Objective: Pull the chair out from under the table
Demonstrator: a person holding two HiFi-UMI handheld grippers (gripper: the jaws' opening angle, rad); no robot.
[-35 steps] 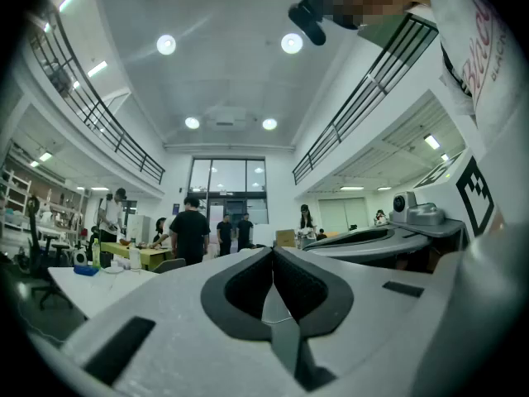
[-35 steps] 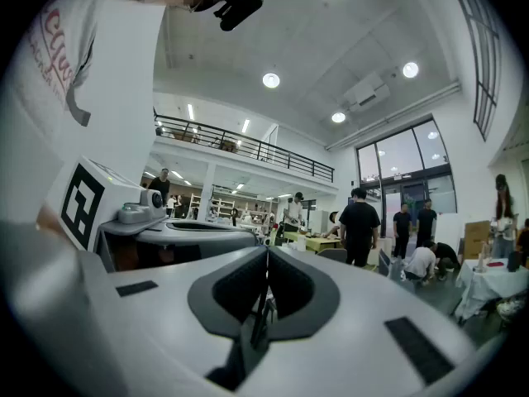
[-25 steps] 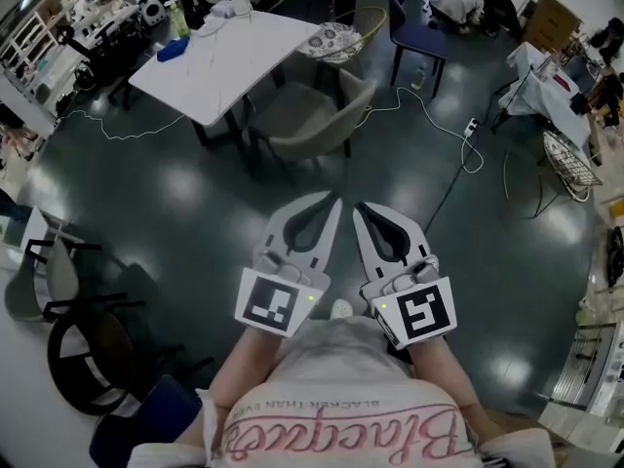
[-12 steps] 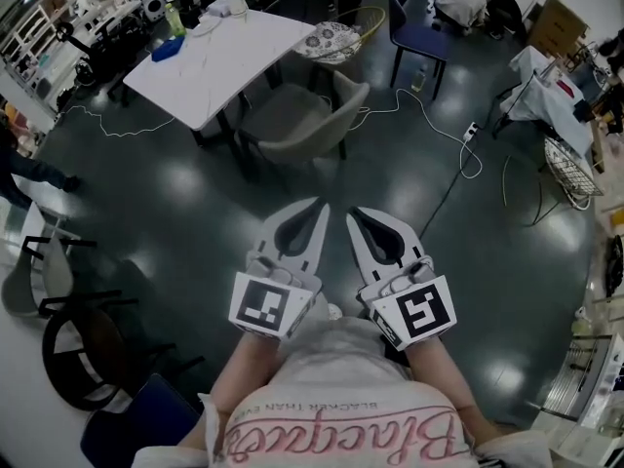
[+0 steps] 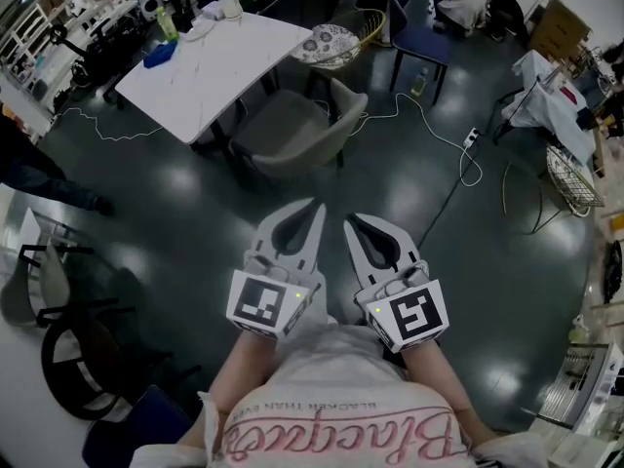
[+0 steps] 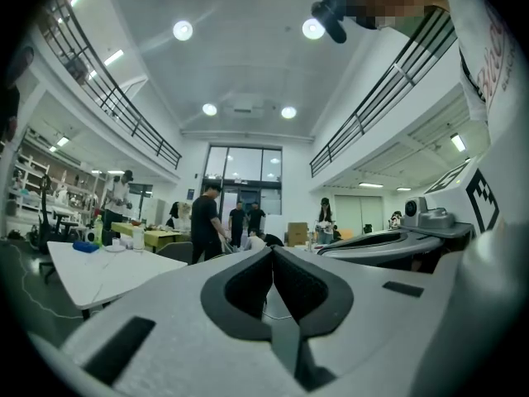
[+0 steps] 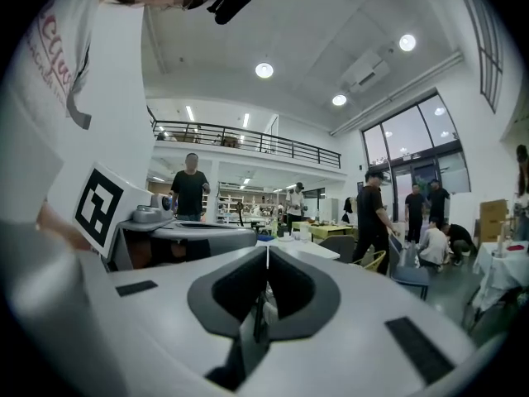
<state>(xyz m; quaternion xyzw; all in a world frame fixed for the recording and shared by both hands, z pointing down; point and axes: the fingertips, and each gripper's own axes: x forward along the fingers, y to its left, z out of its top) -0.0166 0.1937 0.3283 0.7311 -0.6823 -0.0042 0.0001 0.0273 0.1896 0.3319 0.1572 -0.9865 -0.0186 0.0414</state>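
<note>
A grey upholstered chair [image 5: 292, 130] stands at the near side of a white table [image 5: 210, 66], its seat partly under the tabletop. Both grippers are held level in front of the person, well short of the chair. My left gripper [image 5: 315, 206] is shut with nothing in it; its tips [image 6: 272, 249] meet in the left gripper view. My right gripper [image 5: 348, 219] is beside it, also shut and empty, with its tips [image 7: 267, 248] touching. The table edge [image 6: 91, 271] shows at the left of the left gripper view.
A wicker chair [image 5: 341, 37] and a blue chair [image 5: 419, 32] stand beyond the table. A white cable [image 5: 444, 130] runs across the dark floor to the right. Black chairs [image 5: 78, 354] stand at the near left. Several people [image 6: 207, 222] stand in the background. A bottle and cups [image 5: 224, 3] sit on the table.
Both grippers have drifted slightly down and left in the head view, and the table and chair have shifted slightly up and left. A person's legs have entered at the left edge. Jaws stayed shut.
</note>
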